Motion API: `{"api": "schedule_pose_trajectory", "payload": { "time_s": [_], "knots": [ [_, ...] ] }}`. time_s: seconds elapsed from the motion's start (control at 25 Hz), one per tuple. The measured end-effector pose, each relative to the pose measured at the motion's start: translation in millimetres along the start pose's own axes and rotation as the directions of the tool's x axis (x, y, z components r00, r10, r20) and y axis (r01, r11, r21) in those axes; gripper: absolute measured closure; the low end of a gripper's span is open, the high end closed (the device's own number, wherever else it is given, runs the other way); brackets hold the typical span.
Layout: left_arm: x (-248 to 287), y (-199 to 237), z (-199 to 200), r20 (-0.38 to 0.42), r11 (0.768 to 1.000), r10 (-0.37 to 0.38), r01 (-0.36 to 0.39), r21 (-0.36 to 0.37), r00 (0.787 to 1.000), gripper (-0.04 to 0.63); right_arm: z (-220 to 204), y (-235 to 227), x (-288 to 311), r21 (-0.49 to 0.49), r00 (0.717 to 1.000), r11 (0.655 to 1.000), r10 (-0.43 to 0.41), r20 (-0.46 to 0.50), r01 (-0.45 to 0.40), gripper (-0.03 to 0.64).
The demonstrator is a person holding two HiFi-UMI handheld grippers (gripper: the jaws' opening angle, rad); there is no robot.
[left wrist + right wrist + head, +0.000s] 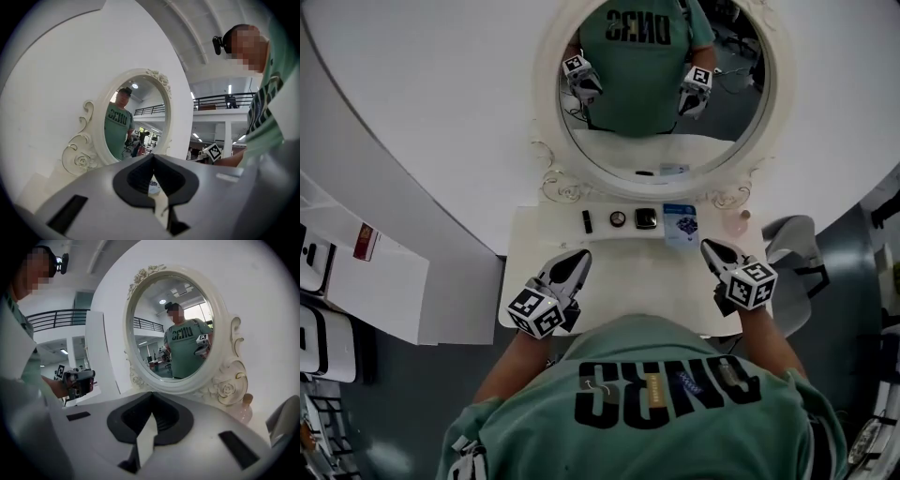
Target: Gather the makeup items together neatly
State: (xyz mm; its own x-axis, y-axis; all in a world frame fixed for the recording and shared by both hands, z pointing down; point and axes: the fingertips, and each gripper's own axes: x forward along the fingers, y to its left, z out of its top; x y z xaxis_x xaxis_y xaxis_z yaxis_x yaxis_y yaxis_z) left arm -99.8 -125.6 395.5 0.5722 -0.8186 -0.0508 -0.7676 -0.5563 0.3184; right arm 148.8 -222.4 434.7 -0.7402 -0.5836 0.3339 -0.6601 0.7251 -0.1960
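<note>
Head view: my left claw (578,256) and right claw (710,247) are clenched, empty. Ahead between them, lipstick (587,221), round compact (618,218), square case (646,218) and blue packet (680,225) sit in a row; gathering looks done.

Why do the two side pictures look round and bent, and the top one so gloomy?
Head view: dim, flat light, table edges bowed. Left gripper view: a wide lens gives a circle with black corners and a leaning mirror; ceiling lamps shine bright. Right gripper view: same bending, mirror sharp.

Vanity table (628,272) inside large hall: ornate mirror (666,94), mezzanine railing (220,99), strip lights (229,89).
</note>
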Motion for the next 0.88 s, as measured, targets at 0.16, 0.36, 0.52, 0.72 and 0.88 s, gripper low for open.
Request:
{"api": "schedule_pose_trajectory", "payload": {
  "time_s": [0.16, 0.36, 0.52, 0.72, 0.88],
  "knots": [
    [13.0, -19.9, -6.5, -0.01, 1.0, 0.009, -0.009, -0.006, 1.0, 0.588, -27.0, -8.8, -15.0, 0.03, 0.999, 0.999, 0.043, -0.028, -0.042, 0.623],
    [20.6, -29.8, -7.4, -0.008, 1.0, 0.011, -0.011, 0.0, 1.0, 0.588, -31.1, -20.7, -19.7, 0.045, 0.998, 0.998, 0.049, -0.029, -0.047, 0.623],
    [20.1, -29.1, -8.3, -0.009, 1.0, 0.011, -0.011, 0.0, 1.0, 0.588, -25.5, -18.8, -17.5, 0.039, 0.998, 0.998, 0.055, -0.023, -0.054, 0.623],
    [18.9, -24.1, -2.6, -0.003, 1.0, 0.005, -0.005, 0.003, 1.0, 0.588, -19.8, -14.3, -14.3, 0.004, 0.998, 0.999, 0.049, -0.029, -0.049, 0.623],
    [18.7, -21.0, -0.8, -0.004, 1.0, -0.003, 0.003, 0.009, 1.0, 0.588, -20.0, -13.3, -13.2, -0.009, 0.998, 0.999, 0.043, -0.037, -0.043, 0.623]
  ]
}}
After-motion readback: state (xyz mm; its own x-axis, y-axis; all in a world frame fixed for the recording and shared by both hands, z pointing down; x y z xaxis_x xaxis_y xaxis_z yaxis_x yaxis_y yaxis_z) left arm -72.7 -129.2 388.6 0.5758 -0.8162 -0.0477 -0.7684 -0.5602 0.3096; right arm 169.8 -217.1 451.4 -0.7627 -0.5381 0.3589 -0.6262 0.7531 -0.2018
